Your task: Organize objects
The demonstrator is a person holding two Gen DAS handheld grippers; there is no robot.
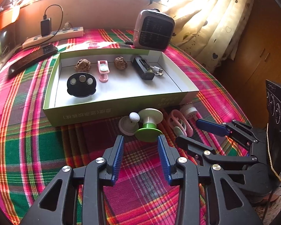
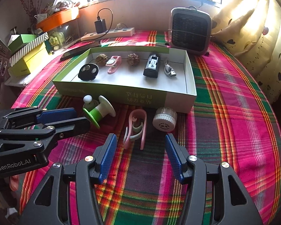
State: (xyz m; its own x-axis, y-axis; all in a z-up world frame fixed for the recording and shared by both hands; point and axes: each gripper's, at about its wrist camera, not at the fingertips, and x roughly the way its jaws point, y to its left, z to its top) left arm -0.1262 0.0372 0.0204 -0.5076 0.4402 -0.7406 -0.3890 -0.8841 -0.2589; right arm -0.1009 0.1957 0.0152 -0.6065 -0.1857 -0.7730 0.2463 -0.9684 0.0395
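- The green box [image 2: 110,91] sits on the plaid cloth [image 2: 224,112] and already holds several small things.
- The left gripper [image 1: 140,140] is wide open and holds nothing; the right gripper [image 2: 140,140] too.
- The green-and-white spool [image 1: 149,125] lies on its side in front of the box, just ahead of the left gripper. It looks light, stiff and smooth, so I would take it by the narrow middle.
- The pink clip [image 2: 135,129] lies just ahead of the right gripper; thin, perhaps springy.
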